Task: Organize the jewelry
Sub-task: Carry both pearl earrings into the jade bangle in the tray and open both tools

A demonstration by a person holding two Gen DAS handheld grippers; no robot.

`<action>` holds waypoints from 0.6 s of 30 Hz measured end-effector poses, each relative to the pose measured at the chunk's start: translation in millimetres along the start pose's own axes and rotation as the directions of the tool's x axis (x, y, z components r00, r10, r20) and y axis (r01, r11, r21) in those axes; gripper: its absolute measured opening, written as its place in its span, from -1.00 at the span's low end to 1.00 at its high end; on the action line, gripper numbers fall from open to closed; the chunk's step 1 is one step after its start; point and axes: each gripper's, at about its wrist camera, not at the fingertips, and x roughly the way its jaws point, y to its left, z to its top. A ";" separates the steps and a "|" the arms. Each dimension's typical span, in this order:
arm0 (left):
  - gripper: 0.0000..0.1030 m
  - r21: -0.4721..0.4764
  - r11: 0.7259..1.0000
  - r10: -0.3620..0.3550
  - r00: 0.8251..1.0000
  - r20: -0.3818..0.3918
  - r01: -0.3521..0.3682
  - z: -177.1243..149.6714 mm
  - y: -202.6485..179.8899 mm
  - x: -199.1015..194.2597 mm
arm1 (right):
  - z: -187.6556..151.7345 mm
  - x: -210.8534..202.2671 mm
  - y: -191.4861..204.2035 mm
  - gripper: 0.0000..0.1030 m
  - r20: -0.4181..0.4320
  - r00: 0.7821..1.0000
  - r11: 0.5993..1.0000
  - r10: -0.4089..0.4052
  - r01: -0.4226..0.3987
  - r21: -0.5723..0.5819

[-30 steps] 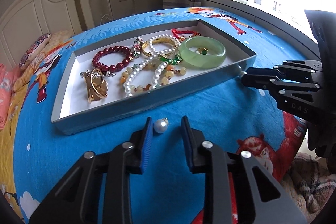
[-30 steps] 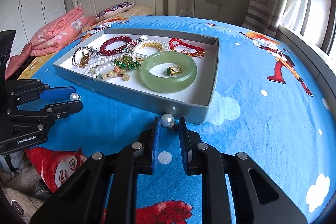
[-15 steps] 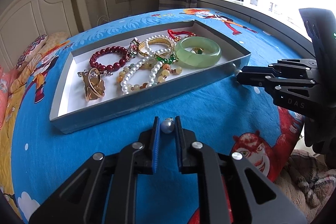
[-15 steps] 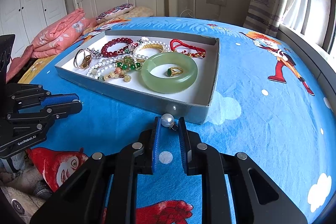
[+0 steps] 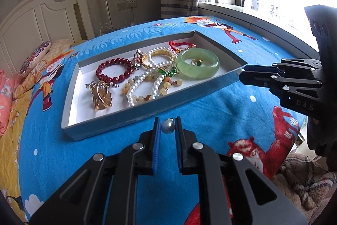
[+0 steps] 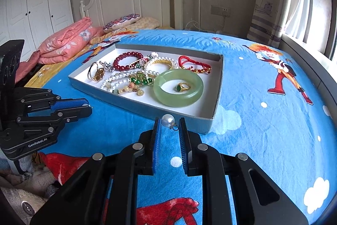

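Left gripper [image 5: 167, 127] is clamping a pearl earring [image 5: 167, 126] just outside the tray [image 5: 118, 122]. Right gripper [image 6: 169, 127] is pinching another pearl earring [image 6: 168, 120] at the tray corner

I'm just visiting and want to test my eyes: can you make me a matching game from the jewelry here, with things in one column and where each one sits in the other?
Things:
1. gold ring with green stone
2. pearl earring
3. dark red bead bracelet
4. red cord bracelet

Places:
A. in the tray, beside the gold brooch
B. inside the green jade bangle
C. in the tray's far corner, behind the bangle
D. pinched in the left gripper

Pairs: 1-B, 2-D, 3-A, 4-C
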 end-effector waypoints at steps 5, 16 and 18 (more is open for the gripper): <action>-0.75 0.009 1.000 -0.001 1.000 0.026 0.001 15.8 -3.1 -1.1 | 8.4 -2.1 3.5 -0.66 0.026 1.000 1.000 0.004 -0.003 -0.017; -0.75 0.003 0.999 -0.053 0.997 0.064 0.053 65.8 -16.0 27.5 | 29.9 13.3 1.3 -0.66 0.058 0.998 0.999 -0.012 0.014 -0.039; -0.75 -0.005 0.998 -0.066 0.996 0.058 0.066 71.6 -17.5 34.5 | 33.0 18.6 -2.1 -0.66 0.053 0.999 0.999 -0.011 0.012 -0.035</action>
